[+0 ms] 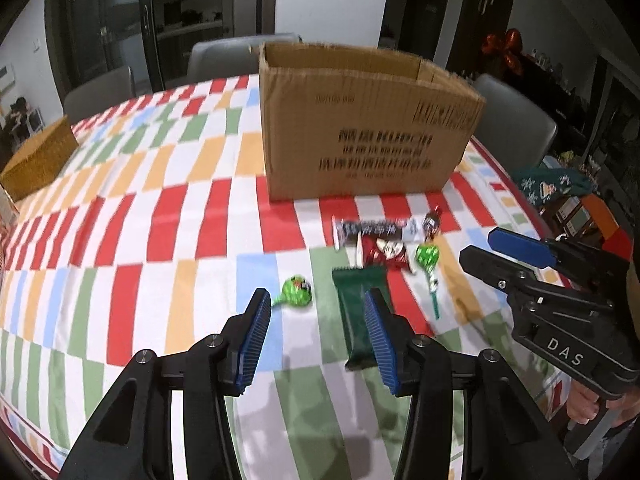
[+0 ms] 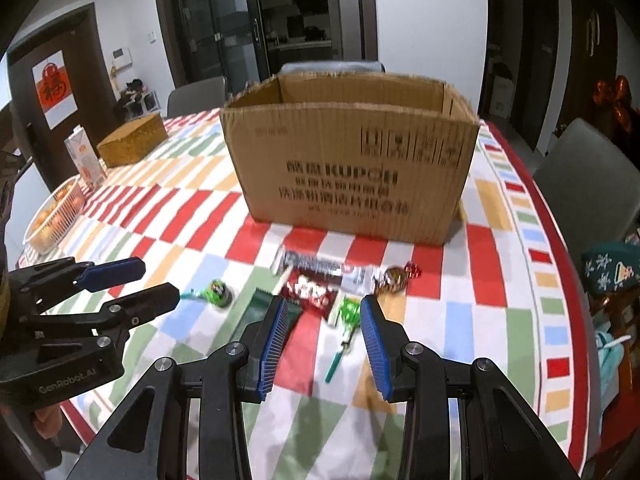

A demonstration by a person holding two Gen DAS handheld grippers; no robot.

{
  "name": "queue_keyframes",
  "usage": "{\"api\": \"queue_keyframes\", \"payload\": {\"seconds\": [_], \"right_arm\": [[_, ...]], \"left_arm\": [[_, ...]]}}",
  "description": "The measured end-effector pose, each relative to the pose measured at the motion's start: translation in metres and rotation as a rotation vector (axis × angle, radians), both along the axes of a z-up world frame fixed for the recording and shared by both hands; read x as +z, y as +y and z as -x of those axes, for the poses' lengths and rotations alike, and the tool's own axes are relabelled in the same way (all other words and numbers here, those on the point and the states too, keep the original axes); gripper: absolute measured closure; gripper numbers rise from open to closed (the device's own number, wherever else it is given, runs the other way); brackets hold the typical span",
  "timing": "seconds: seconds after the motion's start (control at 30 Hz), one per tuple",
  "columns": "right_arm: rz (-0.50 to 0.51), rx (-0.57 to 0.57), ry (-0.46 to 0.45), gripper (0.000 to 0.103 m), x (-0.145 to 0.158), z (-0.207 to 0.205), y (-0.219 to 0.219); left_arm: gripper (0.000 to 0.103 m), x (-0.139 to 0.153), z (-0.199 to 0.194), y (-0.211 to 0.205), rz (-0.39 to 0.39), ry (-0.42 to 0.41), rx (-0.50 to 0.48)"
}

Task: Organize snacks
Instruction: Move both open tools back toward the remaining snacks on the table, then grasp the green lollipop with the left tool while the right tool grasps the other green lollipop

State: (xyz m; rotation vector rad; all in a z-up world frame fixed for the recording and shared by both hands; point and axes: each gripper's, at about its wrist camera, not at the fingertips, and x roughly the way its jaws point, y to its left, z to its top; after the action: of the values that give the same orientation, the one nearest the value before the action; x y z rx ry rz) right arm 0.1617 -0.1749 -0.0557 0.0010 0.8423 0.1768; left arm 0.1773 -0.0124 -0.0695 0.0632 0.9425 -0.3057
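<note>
An open cardboard box point(image 2: 352, 168) stands on the checked tablecloth. In front of it lie a white-and-black bar point(image 2: 316, 266), a red packet point(image 2: 310, 290), a dark green bar point(image 1: 358, 312), a foil-wrapped candy point(image 2: 394, 278) and two green lollipops point(image 1: 298, 291) point(image 2: 348, 312). My left gripper point(image 1: 316, 294) hovers open above the cloth, between the left lollipop and the dark green bar, holding nothing. My right gripper point(image 2: 325, 302) is open over the right lollipop and the red packet, also with nothing in it. Each gripper shows in the other's view point(image 1: 476, 245) point(image 2: 160, 280).
A woven straw box point(image 2: 134, 140), a drink carton point(image 2: 86, 160) and a basket of oranges point(image 2: 52, 216) sit at the table's left side. Grey chairs point(image 2: 580, 168) ring the table. A green snowflake bag point(image 2: 608, 272) lies beyond the right edge.
</note>
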Motion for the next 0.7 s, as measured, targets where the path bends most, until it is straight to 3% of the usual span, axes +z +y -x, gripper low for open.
{"api": "queue_keyframes", "payload": {"seconds": [0.4, 0.7], "right_arm": [[-0.026, -0.043, 0.116, 0.064, -0.039, -0.022, -0.010], [-0.016, -0.063, 0.148, 0.065, -0.055, -0.040, -0.013]], "left_arm": [[0.056, -0.035, -0.021, -0.001, -0.049, 0.059, -0.005], [0.056, -0.056, -0.043, -0.002, -0.078, 0.099, -0.006]]}}
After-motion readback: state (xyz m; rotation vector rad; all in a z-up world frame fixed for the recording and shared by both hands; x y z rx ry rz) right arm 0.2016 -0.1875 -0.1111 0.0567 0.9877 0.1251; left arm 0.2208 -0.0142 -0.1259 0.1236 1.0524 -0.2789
